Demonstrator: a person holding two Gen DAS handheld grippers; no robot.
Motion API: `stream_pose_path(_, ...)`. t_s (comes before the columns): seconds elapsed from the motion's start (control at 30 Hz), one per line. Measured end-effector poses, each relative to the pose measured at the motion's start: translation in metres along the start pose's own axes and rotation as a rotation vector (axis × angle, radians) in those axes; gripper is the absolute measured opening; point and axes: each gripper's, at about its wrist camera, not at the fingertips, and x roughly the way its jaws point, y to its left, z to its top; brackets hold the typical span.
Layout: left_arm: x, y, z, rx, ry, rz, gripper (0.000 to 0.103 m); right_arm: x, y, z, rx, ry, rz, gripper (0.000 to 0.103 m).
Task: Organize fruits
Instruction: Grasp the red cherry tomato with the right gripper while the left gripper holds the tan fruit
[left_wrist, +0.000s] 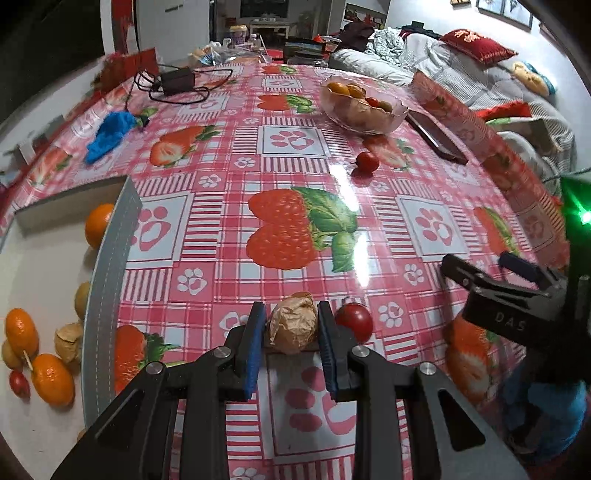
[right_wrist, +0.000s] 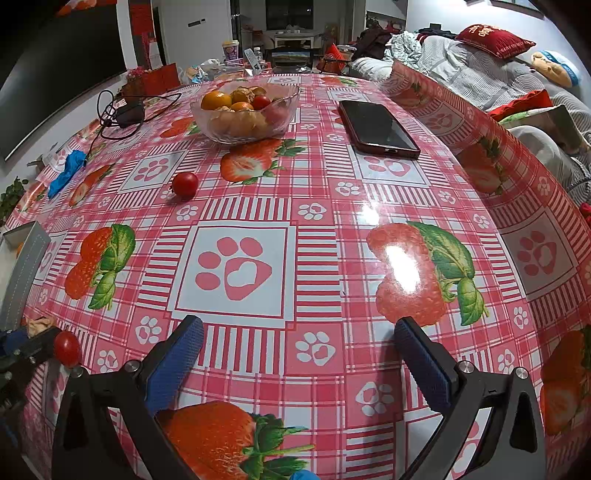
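My left gripper (left_wrist: 291, 325) is shut on a papery brown husk fruit (left_wrist: 293, 326) resting on the tablecloth. A red cherry tomato (left_wrist: 354, 321) lies just right of it, also in the right wrist view (right_wrist: 67, 348). Another cherry tomato (left_wrist: 366, 161) (right_wrist: 184, 184) lies mid-table. A glass bowl (left_wrist: 397, 122) (right_wrist: 207, 127) of oranges and tomatoes stands at the far side. A white tray (left_wrist: 40, 280) at the left holds oranges, husk fruits and a tomato. My right gripper (right_wrist: 297, 349) is open and empty above the cloth; it shows at the right of the left wrist view (left_wrist: 487, 266).
A phone (right_wrist: 376, 127) (left_wrist: 436, 138) lies right of the bowl. A charger with cable (left_wrist: 177, 81) (right_wrist: 127, 112) and a blue cloth (left_wrist: 110, 134) (right_wrist: 68, 170) lie at the far left. A sofa with cushions (left_wrist: 476, 44) is beyond the table.
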Motion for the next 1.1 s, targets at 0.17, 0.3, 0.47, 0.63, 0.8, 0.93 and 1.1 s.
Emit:
stream_pose_path(0.17,-0.003,0.006,-0.008,0.03,-0.022,0.095,0.032,0.0,0.0,0.0,0.0,-0.001,0.0,0.103)
stream_pose_path(0.3,-0.01,0.013,-0.019,0.035,-0.04,0.129,0.032,0.0,0.0,-0.001,-0.001,0.0,0.0,0.103)
stream_pose_path(0.47,-0.019,0.022,-0.034,0.017,-0.049,0.14,0.032,-0.001,0.001,0.002,0.01,0.044,-0.004,0.103)
stream_pose_path(0.63,-0.027,0.03,-0.048,0.006,-0.065,0.146,0.032,-0.021,0.026,-0.001,0.034,0.042,0.188,0.103)
stream_pose_path(0.8,-0.032,0.03,-0.054,0.021,-0.068,0.157,0.033,-0.025,0.076,0.0,-0.113,0.031,0.231,0.103)
stream_pose_path(0.93,-0.034,0.035,-0.058,0.006,-0.074,0.158,0.033,-0.02,0.097,-0.004,-0.156,0.046,0.27,0.085)
stream_pose_path(1.1,-0.034,0.036,-0.058,0.003,-0.074,0.162,0.033,-0.024,0.125,-0.018,-0.263,0.017,0.221,0.053)
